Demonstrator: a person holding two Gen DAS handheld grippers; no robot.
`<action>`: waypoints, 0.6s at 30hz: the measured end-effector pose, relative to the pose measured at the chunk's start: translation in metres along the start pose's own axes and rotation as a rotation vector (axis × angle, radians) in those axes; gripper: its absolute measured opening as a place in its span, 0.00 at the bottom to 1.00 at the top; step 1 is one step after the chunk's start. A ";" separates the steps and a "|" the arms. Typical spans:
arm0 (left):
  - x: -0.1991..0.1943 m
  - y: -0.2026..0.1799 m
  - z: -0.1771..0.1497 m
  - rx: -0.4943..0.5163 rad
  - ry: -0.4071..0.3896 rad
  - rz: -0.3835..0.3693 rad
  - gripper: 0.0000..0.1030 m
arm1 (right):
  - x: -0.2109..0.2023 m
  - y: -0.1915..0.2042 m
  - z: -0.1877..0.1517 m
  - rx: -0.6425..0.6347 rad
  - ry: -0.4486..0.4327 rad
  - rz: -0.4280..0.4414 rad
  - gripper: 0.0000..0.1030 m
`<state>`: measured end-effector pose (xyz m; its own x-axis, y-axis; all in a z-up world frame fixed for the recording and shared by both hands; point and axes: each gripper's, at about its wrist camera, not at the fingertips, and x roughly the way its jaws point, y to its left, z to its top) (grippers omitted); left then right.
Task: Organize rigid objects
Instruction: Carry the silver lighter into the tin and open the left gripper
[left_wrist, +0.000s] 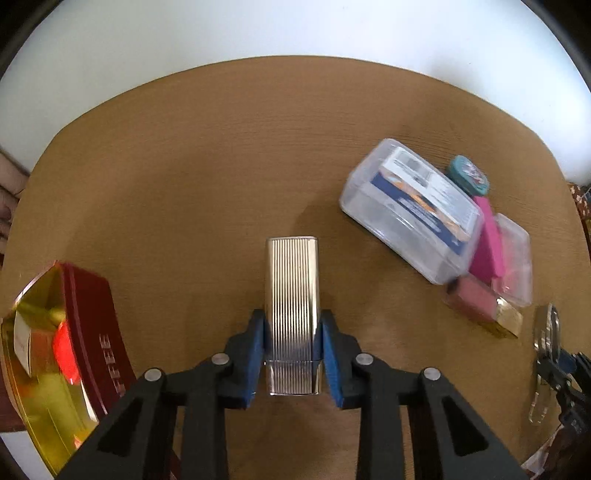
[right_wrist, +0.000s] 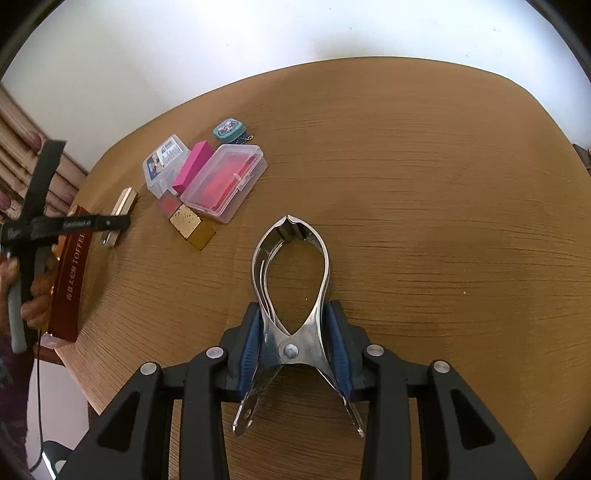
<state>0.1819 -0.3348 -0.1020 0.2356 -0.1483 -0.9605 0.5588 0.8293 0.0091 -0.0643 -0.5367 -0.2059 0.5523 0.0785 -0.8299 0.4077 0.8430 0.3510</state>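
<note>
A silver ribbed metal case (left_wrist: 291, 280) lies on the brown wooden table (left_wrist: 184, 177), long side pointing away from me. My left gripper (left_wrist: 292, 321) points steeply down over its near half, and both blue pads (left_wrist: 256, 343) sit against the case's long edges, shut on it. In the right wrist view the same case (right_wrist: 123, 201) shows at the far left under that gripper. A steel spring clamp (right_wrist: 321, 254) lies flat on the table, jaws pointing away. My right gripper (right_wrist: 293, 314) is shut on it near the pivot, with a blue pad on each flank.
A cluster sits together: a clear box holding cards (left_wrist: 410, 210), a teal tin (left_wrist: 467, 175), a pink block (left_wrist: 487, 243), a clear box with red contents (right_wrist: 225, 181) and a gold-capped block (right_wrist: 192, 227). A red toffee tin (left_wrist: 88, 325) lies at the table's left edge, beside a person's hand (right_wrist: 35, 295).
</note>
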 end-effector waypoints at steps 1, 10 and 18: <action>-0.006 -0.002 -0.005 -0.001 -0.013 -0.015 0.29 | 0.000 0.000 0.000 -0.002 0.000 0.000 0.34; -0.098 0.005 -0.086 -0.052 -0.167 -0.097 0.29 | -0.001 0.006 -0.007 -0.060 -0.031 -0.033 0.31; -0.135 0.114 -0.130 -0.245 -0.157 0.061 0.29 | -0.005 0.003 -0.012 -0.038 -0.039 -0.019 0.31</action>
<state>0.1105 -0.1506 -0.0070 0.3939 -0.1604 -0.9051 0.3361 0.9416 -0.0206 -0.0743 -0.5279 -0.2055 0.5732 0.0417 -0.8184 0.3908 0.8639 0.3177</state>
